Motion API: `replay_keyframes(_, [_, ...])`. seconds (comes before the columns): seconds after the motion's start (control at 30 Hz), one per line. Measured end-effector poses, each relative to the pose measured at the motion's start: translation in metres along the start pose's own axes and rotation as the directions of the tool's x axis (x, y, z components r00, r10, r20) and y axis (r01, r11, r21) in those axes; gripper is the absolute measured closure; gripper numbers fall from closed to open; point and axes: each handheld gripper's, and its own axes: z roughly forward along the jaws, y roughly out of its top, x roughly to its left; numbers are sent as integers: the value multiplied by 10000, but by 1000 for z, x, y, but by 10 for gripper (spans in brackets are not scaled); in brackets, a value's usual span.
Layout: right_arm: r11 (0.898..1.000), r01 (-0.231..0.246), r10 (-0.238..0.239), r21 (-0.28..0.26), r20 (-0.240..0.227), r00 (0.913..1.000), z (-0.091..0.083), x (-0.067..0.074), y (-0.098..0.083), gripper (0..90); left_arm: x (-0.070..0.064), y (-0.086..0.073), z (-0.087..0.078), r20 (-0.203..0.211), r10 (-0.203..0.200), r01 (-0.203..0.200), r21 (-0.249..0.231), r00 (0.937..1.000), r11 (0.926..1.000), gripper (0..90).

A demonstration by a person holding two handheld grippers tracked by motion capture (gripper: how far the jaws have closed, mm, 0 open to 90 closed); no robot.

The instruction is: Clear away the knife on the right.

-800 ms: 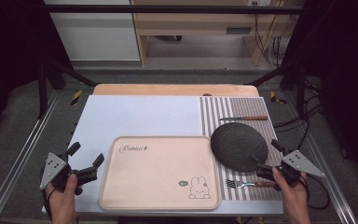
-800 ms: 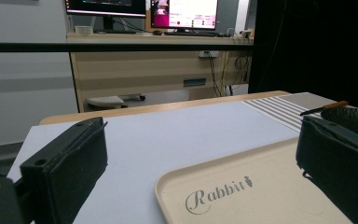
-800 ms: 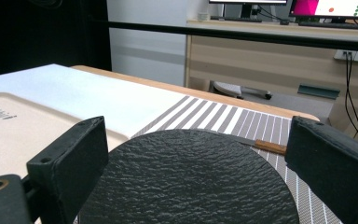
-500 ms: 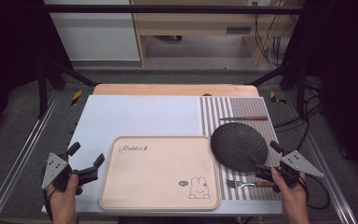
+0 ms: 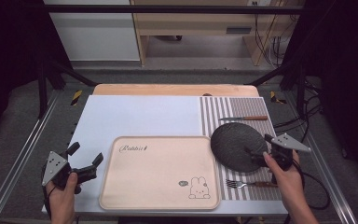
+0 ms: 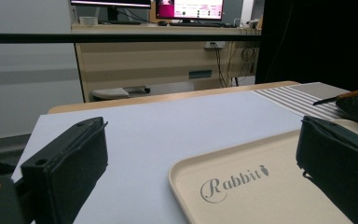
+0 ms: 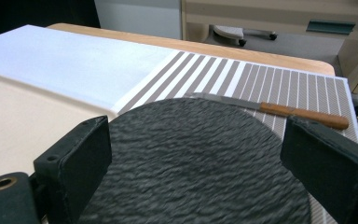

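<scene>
While the high view sets the right gripper (image 5: 256, 156) at the near-right rim of the dark round plate (image 5: 235, 145), far nearer than the left gripper (image 5: 85, 161), the right gripper view has its wide, empty jaws straddling that plate (image 7: 200, 154) just ahead.

Lab or office: metal frame rig (image 5: 23, 154), desk with monitors (image 6: 186, 9), cables (image 5: 265, 42).

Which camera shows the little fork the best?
The high view. The fork lies whole on the striped mat, just below the dark round plate, beside the right hand. The right gripper view looks over that plate toward the knife instead.
</scene>
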Motion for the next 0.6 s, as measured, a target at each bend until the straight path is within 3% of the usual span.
replay_keyframes(0.33, [9961, 440, -454, 766, 165, 9988, 25, -29, 32, 90, -6, -1, -1, -21, 180, -179, 171, 9998, 9997, 16])
replay_keyframes(0.6, [9863, -106, -7, 1648, 680, 9977, 63, -63, 51, 109, -8, -1, -2, -85, 334, -332, 276, 9994, 9991, 16])
